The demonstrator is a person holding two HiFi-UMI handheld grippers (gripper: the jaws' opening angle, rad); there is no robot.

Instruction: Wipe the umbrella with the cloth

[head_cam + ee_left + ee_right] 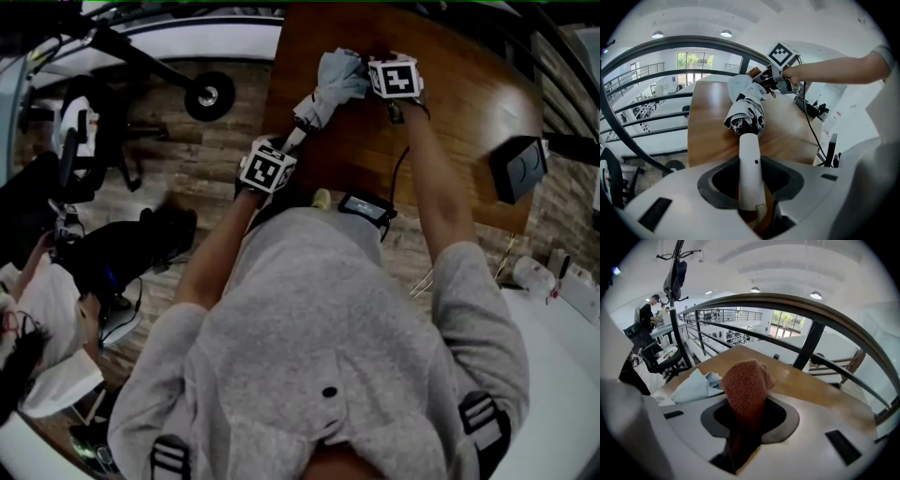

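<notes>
Our left gripper (751,197) clamps the white handle (749,161) of the folded umbrella (746,110), held over the wooden table (708,136). Our right gripper (743,427) is closed on the brown cloth (746,383), beside the canopy's far end. Wiping seems in hand; next we should slide the cloth along the folds.

Bare table (469,122) right of the umbrella (328,89); black box (518,167) beyond.

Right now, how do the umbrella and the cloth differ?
The umbrella is long, folded and pale, with a smooth white handle; the cloth is short, bunched, reddish-brown and coarse-textured. The left gripper holds the umbrella by its handle; the right gripper holds the cloth. Both are clamped in shut jaws.
</notes>
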